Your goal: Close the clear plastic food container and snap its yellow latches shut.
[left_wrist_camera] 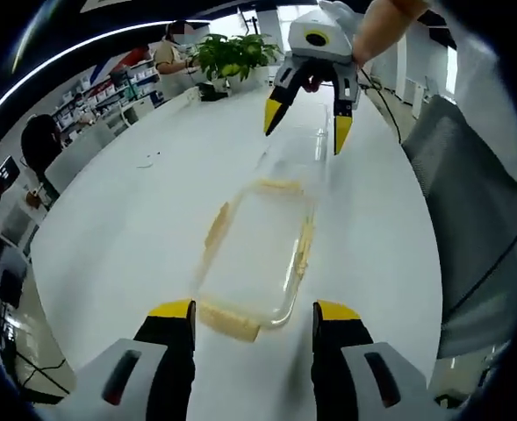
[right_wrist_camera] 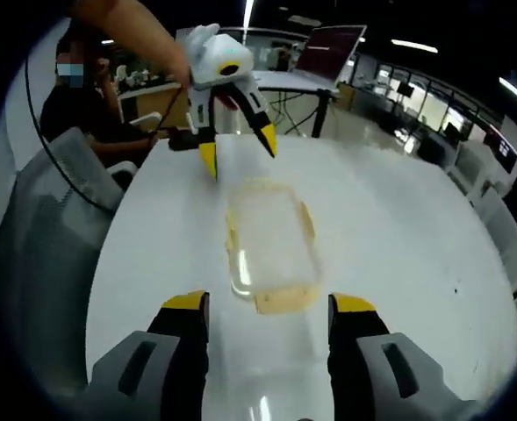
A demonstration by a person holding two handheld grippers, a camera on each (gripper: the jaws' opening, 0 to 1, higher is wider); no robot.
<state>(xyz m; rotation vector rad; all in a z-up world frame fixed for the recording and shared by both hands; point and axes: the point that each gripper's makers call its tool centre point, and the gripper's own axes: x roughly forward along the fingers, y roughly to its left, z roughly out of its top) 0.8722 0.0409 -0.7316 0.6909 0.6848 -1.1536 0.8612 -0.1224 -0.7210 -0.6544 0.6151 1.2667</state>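
Clear plastic food container (left_wrist_camera: 256, 254) lies between both open, empty grippers (left_wrist_camera: 253, 317) (right_wrist_camera: 269, 303); each should press its nearest yellow end latch (left_wrist_camera: 230, 322) (right_wrist_camera: 284, 301) squarely downward.

No text, label, brand, number or sign can be read in either view. The clear container (left_wrist_camera: 258, 254) on the white table (left_wrist_camera: 135, 228) carries no print that shows. A screen (right_wrist_camera: 328, 48) at the far end of the room in the right gripper view glows reddish, but anything on it is too blurred to make out. The shelves (left_wrist_camera: 100, 92) along the wall in the left gripper view hold coloured items too small to read.
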